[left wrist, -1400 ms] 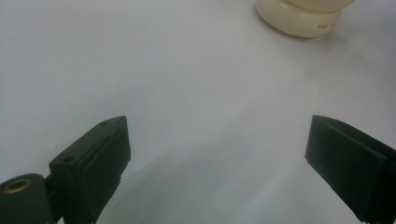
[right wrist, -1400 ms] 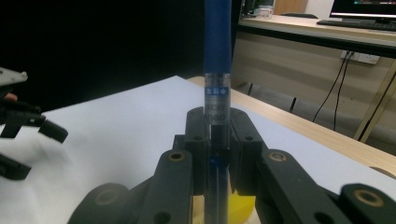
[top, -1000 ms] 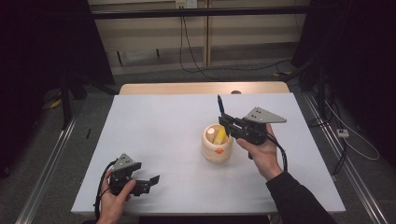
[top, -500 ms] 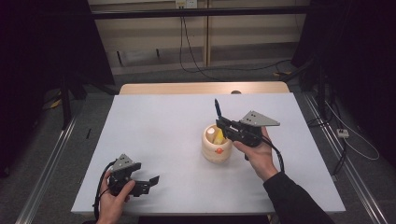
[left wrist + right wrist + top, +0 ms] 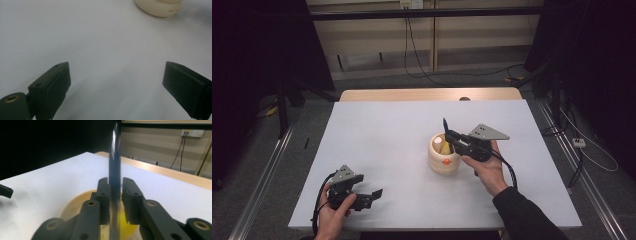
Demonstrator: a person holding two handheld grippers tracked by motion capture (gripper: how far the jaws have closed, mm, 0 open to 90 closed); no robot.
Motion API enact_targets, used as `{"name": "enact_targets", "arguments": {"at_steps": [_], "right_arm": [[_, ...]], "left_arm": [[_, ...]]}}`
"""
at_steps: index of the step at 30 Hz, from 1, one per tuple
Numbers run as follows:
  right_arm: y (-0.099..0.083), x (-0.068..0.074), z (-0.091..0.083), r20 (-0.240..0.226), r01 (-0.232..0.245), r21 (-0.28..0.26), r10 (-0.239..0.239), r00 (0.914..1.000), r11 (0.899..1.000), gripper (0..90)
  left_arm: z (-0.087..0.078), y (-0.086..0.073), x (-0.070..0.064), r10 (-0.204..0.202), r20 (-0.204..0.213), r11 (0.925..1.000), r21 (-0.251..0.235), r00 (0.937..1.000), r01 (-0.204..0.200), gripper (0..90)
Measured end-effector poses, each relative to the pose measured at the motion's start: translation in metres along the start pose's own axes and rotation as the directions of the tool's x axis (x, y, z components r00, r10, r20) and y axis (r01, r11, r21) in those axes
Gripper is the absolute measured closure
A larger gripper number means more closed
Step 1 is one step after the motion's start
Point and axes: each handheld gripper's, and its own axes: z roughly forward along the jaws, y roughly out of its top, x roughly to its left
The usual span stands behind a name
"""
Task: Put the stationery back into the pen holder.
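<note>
A cream cup (image 5: pixel 443 162) stands right of the table's middle, with a yellow thing (image 5: pixel 445 147) and a small white one inside. My right gripper (image 5: pixel 450 136) hovers over its rim, shut on a dark pen (image 5: pixel 444 125) that stands nearly upright. In the right gripper view the pen (image 5: pixel 115 160) is clamped between the pads, directly above the cup's rim (image 5: pixel 67 206) and the yellow thing (image 5: pixel 126 226). Near the front left, my left gripper (image 5: pixel 373 195) rests low over the table, open and holding nothing. The left gripper view has its gripper (image 5: pixel 115 85) wide apart, with the cup (image 5: pixel 160 7) far ahead.
The white table top (image 5: pixel 387 140) has a wooden strip (image 5: pixel 427 94) along its far edge. Cables (image 5: pixel 422 60) run across the floor behind it. Dark stands and metal rails (image 5: pixel 267 170) flank both sides.
My right gripper has sunk a little toward the cup, bringing the pen lower over it. The left gripper has stayed where it was.
</note>
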Motion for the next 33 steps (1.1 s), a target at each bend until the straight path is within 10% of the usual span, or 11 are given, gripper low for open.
{"name": "enact_targets", "arguments": {"at_steps": [4, 15, 33], "right_arm": [[0.002, -0.001, -0.003, -0.002, -0.013, -0.021, 0.013, 0.9999, 1.000, 68.6], [0.008, -0.001, -0.013, 0.052, -0.046, 0.014, 0.045, 0.9976, 0.999, 11.7], [-0.016, -0.009, -0.055, 0.103, -0.050, 0.101, 0.039, 0.9939, 0.994, 5.9]], "left_arm": [[0.000, 0.000, 0.000, -0.006, 0.002, 1.0000, 0.000, 1.0000, 0.006, 8.1], [0.002, 0.002, 0.000, -0.002, 0.005, 1.0000, -0.006, 1.0000, 0.002, 8.1], [0.004, 0.005, 0.002, -0.002, 0.000, 0.9999, -0.014, 1.0000, 0.002, 8.1]]}}
